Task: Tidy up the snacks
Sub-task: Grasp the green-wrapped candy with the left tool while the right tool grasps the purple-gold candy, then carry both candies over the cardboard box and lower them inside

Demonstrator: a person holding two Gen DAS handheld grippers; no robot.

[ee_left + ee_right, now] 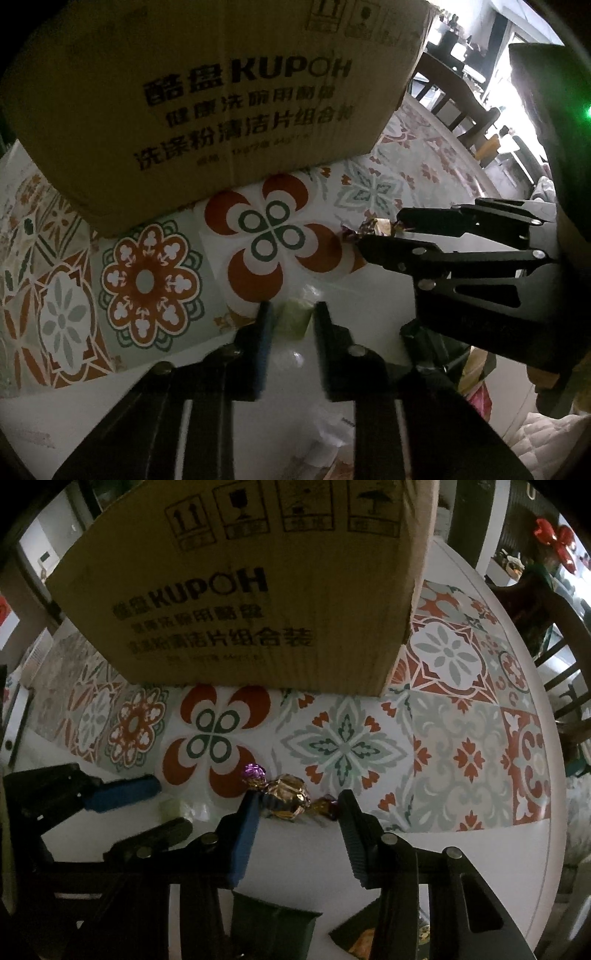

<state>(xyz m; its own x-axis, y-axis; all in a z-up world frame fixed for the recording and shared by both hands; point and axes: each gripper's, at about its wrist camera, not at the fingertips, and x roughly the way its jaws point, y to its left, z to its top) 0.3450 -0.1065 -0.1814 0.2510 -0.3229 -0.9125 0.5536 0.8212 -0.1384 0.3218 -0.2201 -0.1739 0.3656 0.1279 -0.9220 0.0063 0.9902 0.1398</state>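
Note:
A pale green wrapped candy [295, 319] lies on the white table, and my left gripper [293, 317] is shut on it, pads tight against both sides. The right wrist view shows the same candy [173, 808] between the left gripper's [147, 810] fingers. A gold-foil candy [288, 797] with purple twisted ends lies on the table within my right gripper [297, 808]. Its blue pad touches one end and the black finger meets the other twist. In the left wrist view the gold candy [376, 226] sits between the right gripper's [380, 232] tips.
A large cardboard box [221, 92] printed KUPOH stands just behind both candies on a patterned tile mat [343, 746]. The round table's edge [554, 812] curves at the right, with dark wooden chairs [565, 672] beyond. Dark packets [273, 923] show below my right gripper.

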